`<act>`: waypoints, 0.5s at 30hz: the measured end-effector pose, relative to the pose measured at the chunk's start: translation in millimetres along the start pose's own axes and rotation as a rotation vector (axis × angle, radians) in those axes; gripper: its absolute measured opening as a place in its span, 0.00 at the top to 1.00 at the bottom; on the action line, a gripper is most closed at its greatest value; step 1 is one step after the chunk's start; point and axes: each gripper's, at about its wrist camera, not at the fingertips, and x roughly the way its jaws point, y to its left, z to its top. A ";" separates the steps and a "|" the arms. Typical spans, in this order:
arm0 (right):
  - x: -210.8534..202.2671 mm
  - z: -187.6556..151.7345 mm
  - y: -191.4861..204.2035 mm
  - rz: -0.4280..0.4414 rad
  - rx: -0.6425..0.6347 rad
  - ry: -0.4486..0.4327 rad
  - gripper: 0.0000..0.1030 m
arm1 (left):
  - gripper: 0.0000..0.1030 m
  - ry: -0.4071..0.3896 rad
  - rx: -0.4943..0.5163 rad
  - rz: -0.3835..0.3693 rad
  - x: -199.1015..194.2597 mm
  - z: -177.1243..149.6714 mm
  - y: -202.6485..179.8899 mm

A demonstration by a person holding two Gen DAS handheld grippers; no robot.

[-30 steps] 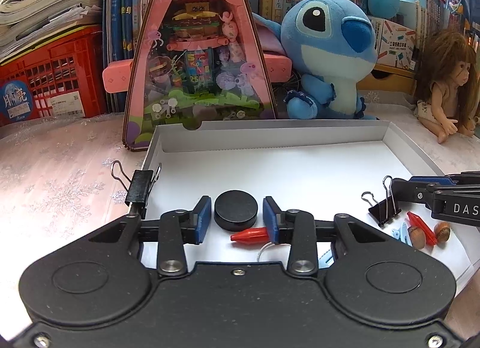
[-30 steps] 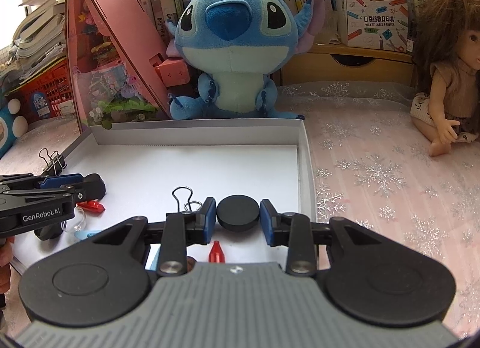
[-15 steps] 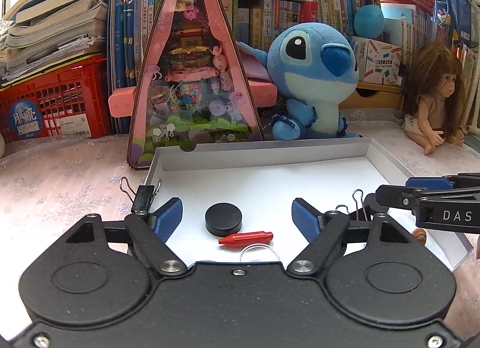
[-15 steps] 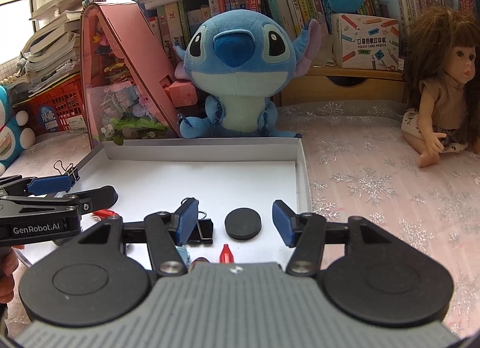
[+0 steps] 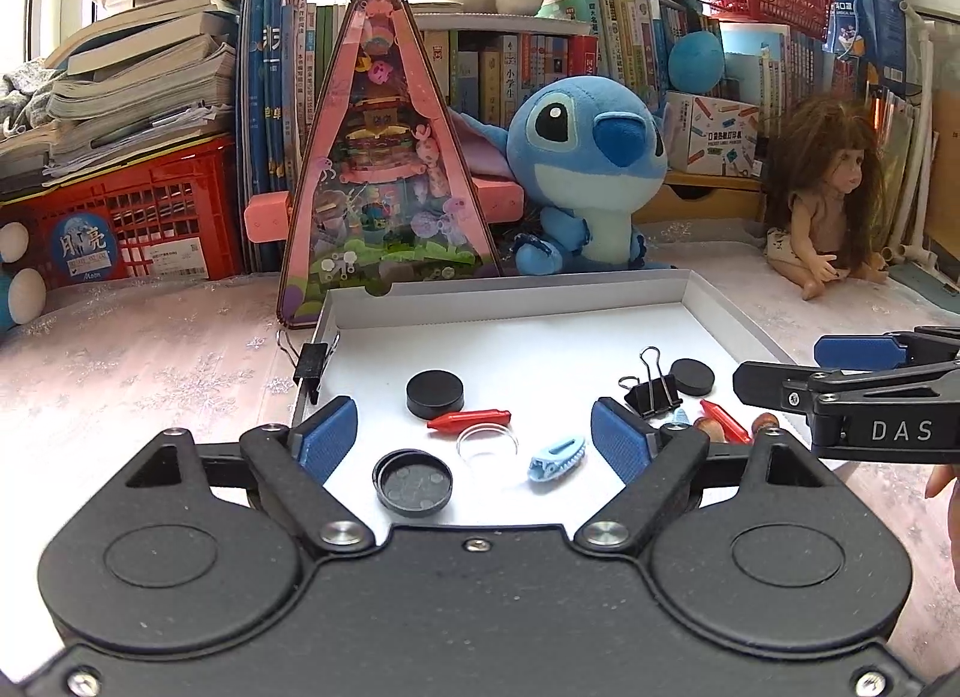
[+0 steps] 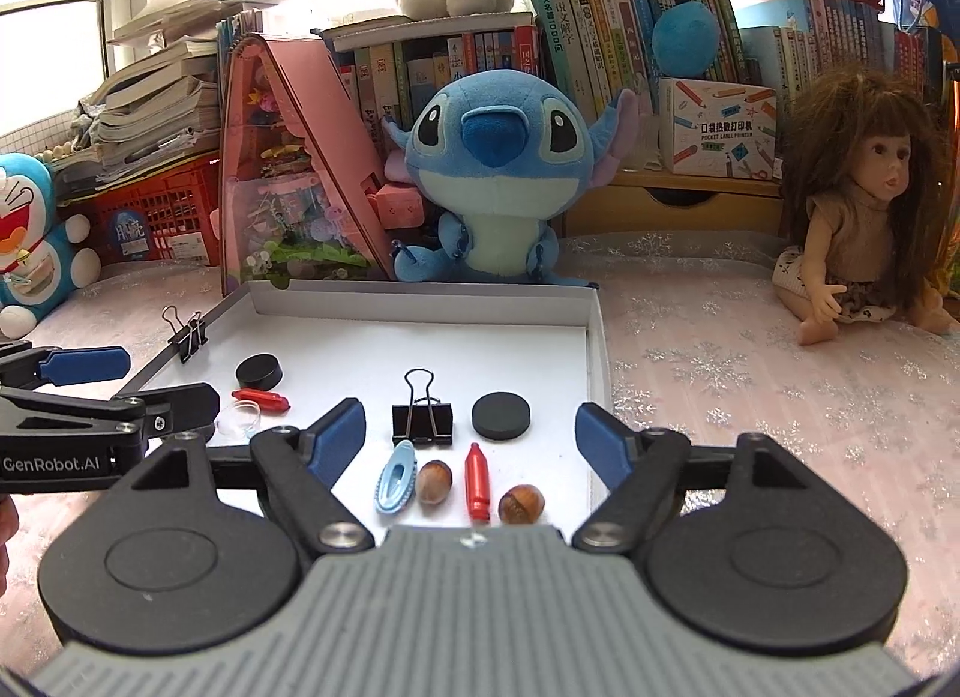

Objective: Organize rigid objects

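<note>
With both pucks (image 5: 435, 394) (image 6: 501, 416) set in the tray (image 6: 594, 337), my left gripper (image 5: 474, 439) and right gripper (image 6: 471, 436) fingers are opening wide, empty; next I select another item, e.g. the clip (image 6: 422, 422) at 12 o'clock.

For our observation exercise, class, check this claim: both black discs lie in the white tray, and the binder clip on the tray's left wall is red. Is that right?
One detail is wrong: the binder clip on the white tray wall is black, not red. The left wrist view shows it clamped there. Both black discs do lie in the tray, as stated.
</note>
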 end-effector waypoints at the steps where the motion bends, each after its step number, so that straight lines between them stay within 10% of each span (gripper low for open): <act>1: -4.4 -1.7 1.4 0.000 -0.001 -0.005 0.16 | 0.18 -0.003 -0.004 -0.003 -5.5 -2.6 -0.2; 15: -42.9 -27.9 13.6 0.002 -0.032 -0.023 0.14 | 0.18 -0.007 -0.007 -0.011 -49.4 -31.7 -11.5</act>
